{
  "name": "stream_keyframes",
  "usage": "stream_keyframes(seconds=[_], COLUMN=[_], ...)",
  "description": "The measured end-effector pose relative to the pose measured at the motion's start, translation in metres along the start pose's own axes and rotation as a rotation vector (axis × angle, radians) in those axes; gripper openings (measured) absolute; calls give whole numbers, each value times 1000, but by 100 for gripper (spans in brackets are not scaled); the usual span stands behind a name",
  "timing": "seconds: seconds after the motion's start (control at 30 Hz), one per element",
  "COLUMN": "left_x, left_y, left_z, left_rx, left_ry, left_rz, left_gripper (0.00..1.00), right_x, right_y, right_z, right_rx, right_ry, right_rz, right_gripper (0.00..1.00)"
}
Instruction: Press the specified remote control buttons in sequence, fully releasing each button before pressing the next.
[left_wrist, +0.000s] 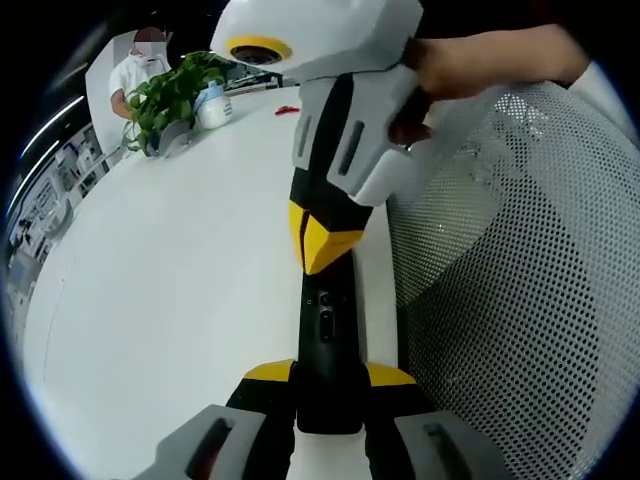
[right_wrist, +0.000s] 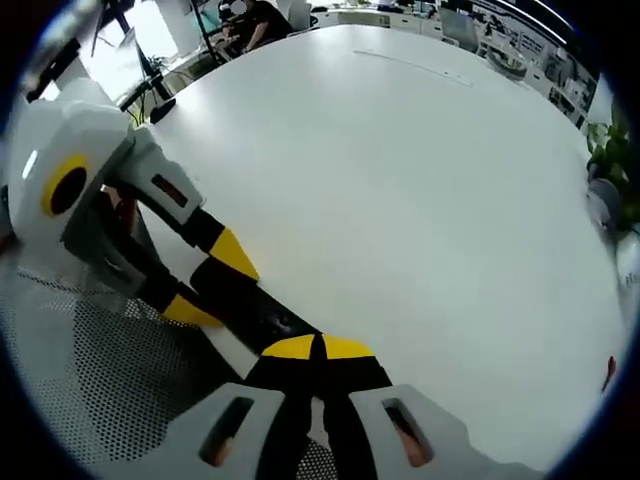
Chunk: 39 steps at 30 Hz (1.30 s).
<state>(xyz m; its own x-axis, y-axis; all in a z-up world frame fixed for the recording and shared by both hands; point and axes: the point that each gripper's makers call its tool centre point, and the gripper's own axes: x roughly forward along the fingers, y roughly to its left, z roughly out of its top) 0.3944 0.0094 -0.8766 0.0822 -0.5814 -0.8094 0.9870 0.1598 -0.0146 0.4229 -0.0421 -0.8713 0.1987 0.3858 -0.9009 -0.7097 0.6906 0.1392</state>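
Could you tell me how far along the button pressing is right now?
Done: the left gripper is shut on the remote, held over the table edge. In hand: the right gripper, jaws shut, has its tips on the remote's face, apparently pressing a button. Left: releasing it and any further buttons; how many were already pressed I cannot tell.

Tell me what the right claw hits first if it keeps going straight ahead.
The remote. The right claw, jaws closed, is already at or just above its top, while the left claw holds it by the table edge. Contact is hard to judge.
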Motion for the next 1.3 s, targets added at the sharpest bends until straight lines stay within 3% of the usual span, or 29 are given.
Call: stream_keyframes(seconds=[0.23,0.47,0.67,1.0,1.3], left_x=[0,0,1,1,0], left_y=[0,0,0,0,0], left_z=[0,0,0,0,0], left_rx=[-2,-3,-3,-5,-5], left_ry=[2,1,0,-3,-4], left_rz=[2,3,4,6,6], left_gripper=[25,25,25,25,25], right_x=[0,0,-1,-2,-1], right_y=[-3,1,14,19,22], right_z=[1,0,-1,-3,-4], right_rx=[94,78,95,59,-53], right_ry=[5,15,39,54,62], right_rz=[33,41,109,113,67], right_gripper=[0,0,0,0,0])
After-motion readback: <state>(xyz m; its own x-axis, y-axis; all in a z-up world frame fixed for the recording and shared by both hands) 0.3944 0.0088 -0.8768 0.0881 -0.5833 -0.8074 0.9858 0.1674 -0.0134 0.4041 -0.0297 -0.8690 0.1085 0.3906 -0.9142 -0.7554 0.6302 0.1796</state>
